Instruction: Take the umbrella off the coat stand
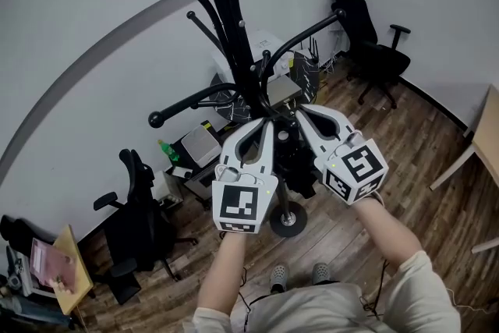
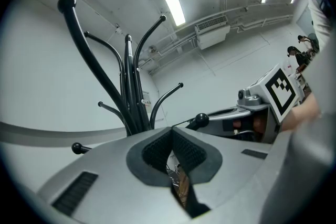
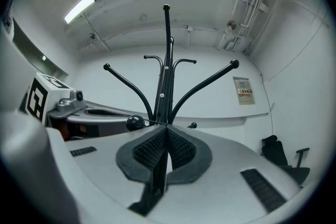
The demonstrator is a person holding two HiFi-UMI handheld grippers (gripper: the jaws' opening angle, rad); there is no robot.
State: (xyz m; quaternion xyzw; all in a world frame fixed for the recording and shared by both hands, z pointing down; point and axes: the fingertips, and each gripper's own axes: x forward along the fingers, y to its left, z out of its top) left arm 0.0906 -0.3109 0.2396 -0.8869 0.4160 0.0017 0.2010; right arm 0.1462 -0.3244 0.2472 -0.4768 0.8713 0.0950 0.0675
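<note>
Hanging beside the coat stand [image 1: 234,27] pole, the dark umbrella [image 1: 300,168] sits just below and between the left gripper [image 1: 263,123] and the right gripper [image 1: 300,113] in the head view. In the left gripper view the jaws are clenched, and a thin cord [image 2: 185,124] meets their tips. In the right gripper view the jaws are clenched likewise.

Left gripper [image 1: 263,125] and right gripper [image 1: 302,117]: pale grey moulded plastic shells. Each tapers to two jaws lined with dark ribbed rubber pads [image 2: 155,152], bears a dark slotted inset [image 2: 76,191], and carries a white cube with black square markers [image 1: 238,207]. Wearer: light beige short-sleeved shirt [image 1: 335,308] and grey shoes [image 1: 279,275].
</note>
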